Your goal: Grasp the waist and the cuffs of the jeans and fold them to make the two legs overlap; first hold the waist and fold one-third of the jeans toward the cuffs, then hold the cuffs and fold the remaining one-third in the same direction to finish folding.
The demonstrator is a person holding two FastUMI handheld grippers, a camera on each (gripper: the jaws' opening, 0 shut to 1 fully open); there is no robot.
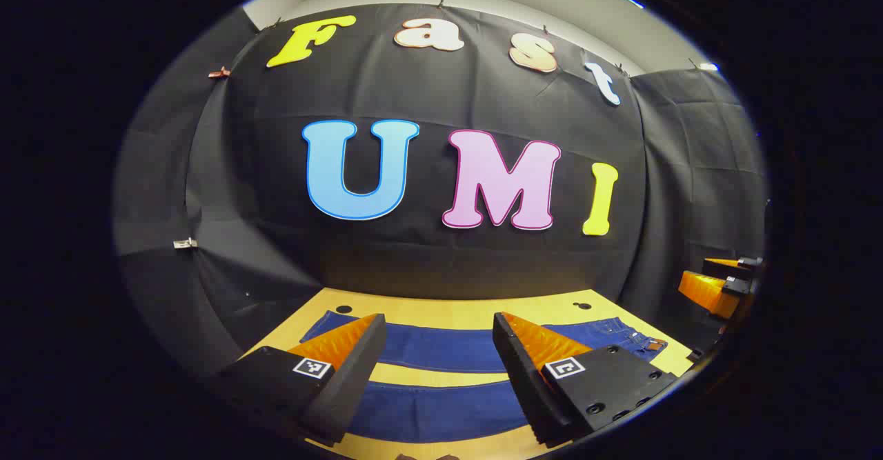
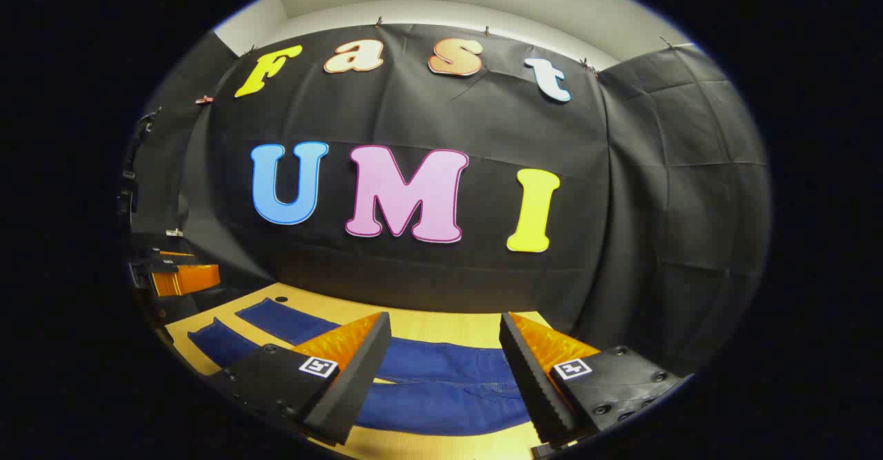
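Note:
Dark blue jeans (image 1: pixel 441 350) lie flat on a yellow wooden table (image 1: pixel 469 314), the two legs spread apart with a strip of table between them. In the left gripper view the waist (image 1: pixel 638 339) is at the right. My left gripper (image 1: pixel 439 318) hovers open above the legs, holding nothing. In the right gripper view the jeans (image 2: pixel 441 367) run off to the left, where the two cuffs (image 2: pixel 214 341) end. My right gripper (image 2: pixel 445 316) is open above the upper part of the jeans, with nothing between its fingers.
The other gripper (image 1: pixel 717 287) shows at the right edge of the left gripper view, and at the left edge (image 2: pixel 176 274) of the right gripper view. Small dark holes (image 1: pixel 343 309) mark the table's back. The black cloth wall stands close behind the table (image 2: pixel 428 329).

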